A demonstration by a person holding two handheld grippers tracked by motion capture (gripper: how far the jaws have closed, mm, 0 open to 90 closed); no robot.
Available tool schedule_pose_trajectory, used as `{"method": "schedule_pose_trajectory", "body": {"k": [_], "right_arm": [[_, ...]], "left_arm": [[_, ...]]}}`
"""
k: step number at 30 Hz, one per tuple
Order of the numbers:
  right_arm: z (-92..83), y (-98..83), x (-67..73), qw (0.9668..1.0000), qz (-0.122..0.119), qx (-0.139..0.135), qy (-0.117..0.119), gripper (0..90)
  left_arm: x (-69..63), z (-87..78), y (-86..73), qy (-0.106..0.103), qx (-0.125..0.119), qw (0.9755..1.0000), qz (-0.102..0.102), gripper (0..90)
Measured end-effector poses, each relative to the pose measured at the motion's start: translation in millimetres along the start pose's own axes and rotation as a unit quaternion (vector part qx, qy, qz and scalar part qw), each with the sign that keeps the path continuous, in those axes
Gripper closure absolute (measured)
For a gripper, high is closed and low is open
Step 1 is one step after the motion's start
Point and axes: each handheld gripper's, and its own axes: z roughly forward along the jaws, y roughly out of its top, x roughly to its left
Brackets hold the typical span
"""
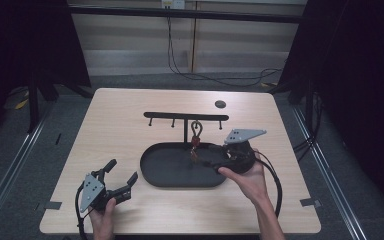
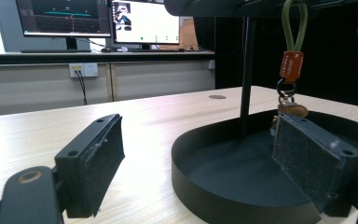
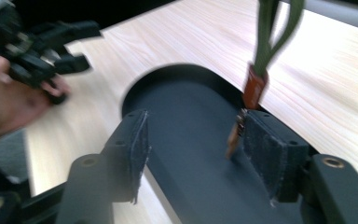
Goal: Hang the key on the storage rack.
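From above, the right gripper [image 1: 215, 161] hovers over the black tray [image 1: 166, 172], just below the keychain [image 1: 195, 136] hanging on the rack [image 1: 186, 118]. The left gripper [image 2: 200, 158] waits wide on the bench [image 2: 158, 116]. The right gripper's view shows parted jaws, keychain beside one pad, unheld.

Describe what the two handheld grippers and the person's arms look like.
Both grippers are black. The left gripper and right gripper each carry a grey three-cornered plate on top and trail a black cable. Their fingers are flat blocks lined with rough dark pads, with screw holes at the tips and brass-coloured rivets at the hinges. The forearms are bare, no sleeves visible.
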Motion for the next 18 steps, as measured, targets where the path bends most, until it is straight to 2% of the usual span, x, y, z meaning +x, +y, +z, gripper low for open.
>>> {"method": "schedule_pose_trajectory", "body": {"k": [2, 6, 8, 10, 12, 15, 18], "right_arm": [[0.8, -10.7, 2.3, 0.9998, -0.001, -0.004, -0.018, 36.9], [0.7, -31.8, 0.2, 0.9986, 0.028, -0.042, -0.015, 30.3], [-0.3, -42.7, -0.6, 0.9973, 0.036, -0.061, -0.020, 22.1], [-2.0, -56.1, -1.6, 0.9939, 0.051, -0.095, -0.022, 20.7], [-3.1, -70.6, -5.4, 0.9903, 0.070, -0.120, 0.003, 21.0], [-4.2, -91.0, -7.1, 0.9829, 0.091, -0.159, -0.016, 24.5], [-3.1, -108.0, -3.2, 0.9775, 0.080, -0.189, -0.050, 24.1]], "left_arm": [[-0.1, 0.1, 0.0, -0.001, 0.000, 1.0000, -0.001, 16.0], [0.1, 0.0, 0.0, -0.001, 0.001, 1.0000, 0.000, 16.0], [0.1, 0.0, 0.0, -0.001, 0.001, 1.0000, 0.000, 16.0], [0.1, -0.1, 0.0, -0.001, 0.001, 1.0000, 0.001, 16.0], [0.1, -0.1, 0.0, 0.000, 0.001, 1.0000, 0.001, 15.9], [0.1, -0.1, 0.0, 0.000, 0.001, 1.0000, 0.001, 15.9], [0.0, -0.1, 0.0, 0.001, 0.001, 1.0000, 0.001, 16.0]]}}
